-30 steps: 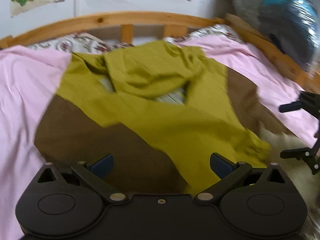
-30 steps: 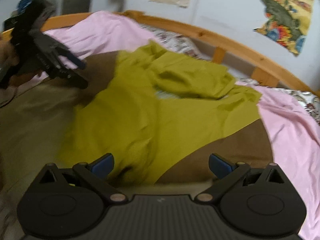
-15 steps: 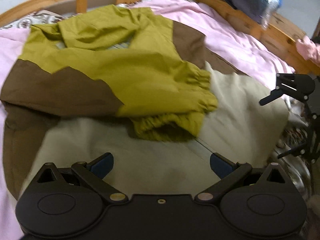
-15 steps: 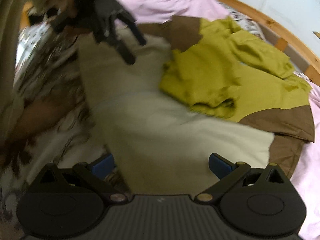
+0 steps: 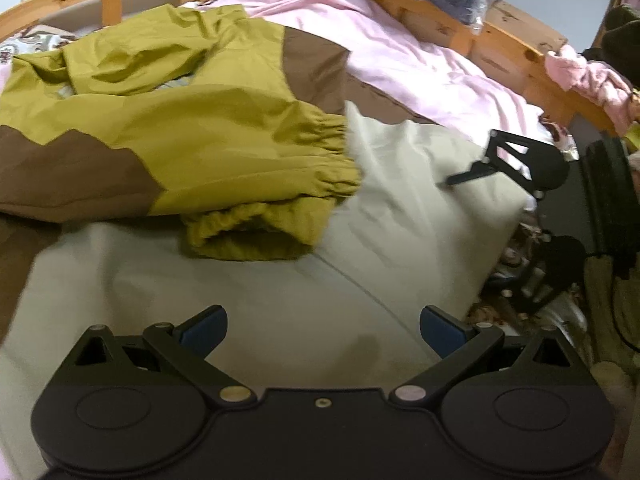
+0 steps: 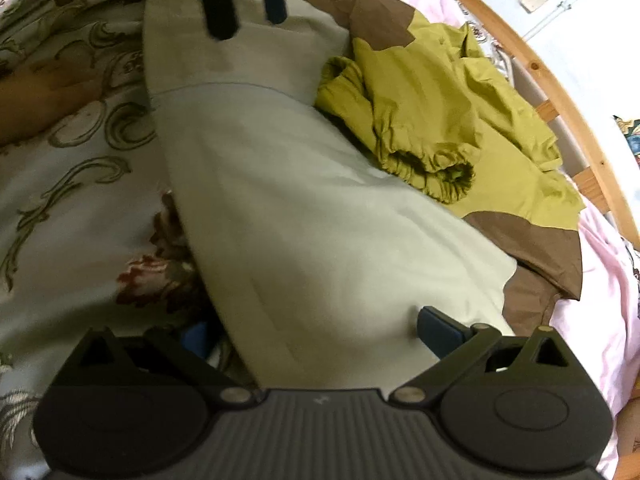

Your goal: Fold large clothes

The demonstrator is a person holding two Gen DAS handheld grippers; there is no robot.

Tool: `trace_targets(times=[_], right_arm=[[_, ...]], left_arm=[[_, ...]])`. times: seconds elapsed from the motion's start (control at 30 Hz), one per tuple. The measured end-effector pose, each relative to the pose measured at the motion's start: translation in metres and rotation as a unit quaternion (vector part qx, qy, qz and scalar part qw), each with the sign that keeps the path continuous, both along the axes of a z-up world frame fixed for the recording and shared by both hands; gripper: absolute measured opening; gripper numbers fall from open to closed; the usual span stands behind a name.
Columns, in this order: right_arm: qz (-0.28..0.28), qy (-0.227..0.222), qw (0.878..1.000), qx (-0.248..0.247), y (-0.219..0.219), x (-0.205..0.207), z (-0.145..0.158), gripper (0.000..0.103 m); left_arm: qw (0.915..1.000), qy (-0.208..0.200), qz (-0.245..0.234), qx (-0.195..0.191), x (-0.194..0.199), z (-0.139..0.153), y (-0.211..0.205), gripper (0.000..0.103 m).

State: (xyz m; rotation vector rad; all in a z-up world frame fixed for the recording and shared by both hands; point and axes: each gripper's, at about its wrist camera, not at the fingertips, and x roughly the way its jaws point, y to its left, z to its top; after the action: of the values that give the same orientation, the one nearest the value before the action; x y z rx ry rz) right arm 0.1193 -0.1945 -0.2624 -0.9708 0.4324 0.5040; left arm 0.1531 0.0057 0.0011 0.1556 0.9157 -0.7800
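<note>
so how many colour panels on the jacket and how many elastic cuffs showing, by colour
olive-green panel: 1
brown panel: 1
cream panel: 1
olive-green elastic cuffs: 2
total: 5

Olive-green jacket [image 5: 208,128] with brown panels and a cream lower body. Pink sheet [image 5: 408,68] at 1 o'clock. Floral cream-and-brown bedspread [image 6: 72,200] at 9 o'clock. Honey-coloured wooden bed frame [image 5: 496,40]. Black hand-held gripper [image 5: 323,326] with blue pads [image 5: 204,326].

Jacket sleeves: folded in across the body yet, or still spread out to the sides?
Folded in. Both olive sleeves lie across the jacket, their elastic cuffs bunched on its cream lower panel. The hem is not yet folded up.
</note>
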Motion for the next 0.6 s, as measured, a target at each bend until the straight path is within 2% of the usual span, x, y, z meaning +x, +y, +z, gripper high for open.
trace_targets(times=[0.1, 0.17, 0.2, 0.27, 0.3, 0.37, 0.5, 0.6], right_arm=[[0.008, -0.014, 1.0, -0.004, 0.001, -0.002, 0.001, 0.092], [0.014, -0.004, 1.0, 0.006, 0.002, -0.002, 0.006, 0.077], [0.015, 0.004, 1.0, 0.015, 0.002, -0.002, 0.009, 0.072], [0.011, 0.009, 0.999, 0.036, 0.001, -0.003, 0.018, 0.043], [0.008, 0.017, 0.999, 0.051, 0.001, -0.001, 0.024, 0.041], [-0.002, 0.04, 0.996, 0.083, 0.0, 0.004, 0.038, 0.028], [-0.025, 0.097, 0.983, 0.156, -0.006, 0.025, 0.065, 0.019], [-0.048, 0.153, 0.964, 0.214, -0.015, 0.046, 0.084, 0.017]], left_arm=[[0.9998, 0.011, -0.009, -0.015, -0.01, -0.004, -0.01, 0.102], [0.9995, 0.015, -0.021, -0.019, -0.018, -0.006, -0.018, 0.102], [0.9994, 0.015, -0.027, -0.018, -0.023, -0.007, -0.022, 0.102], [0.9992, 0.009, -0.038, -0.012, -0.032, -0.01, -0.028, 0.102], [0.9992, 0.004, -0.04, -0.005, -0.037, -0.011, -0.031, 0.102], [0.999, -0.012, -0.041, 0.016, -0.046, -0.013, -0.038, 0.102], [0.9951, -0.056, -0.02, 0.079, -0.058, -0.019, -0.044, 0.102], [0.9873, -0.085, -0.009, 0.134, -0.064, -0.024, -0.046, 0.102]])
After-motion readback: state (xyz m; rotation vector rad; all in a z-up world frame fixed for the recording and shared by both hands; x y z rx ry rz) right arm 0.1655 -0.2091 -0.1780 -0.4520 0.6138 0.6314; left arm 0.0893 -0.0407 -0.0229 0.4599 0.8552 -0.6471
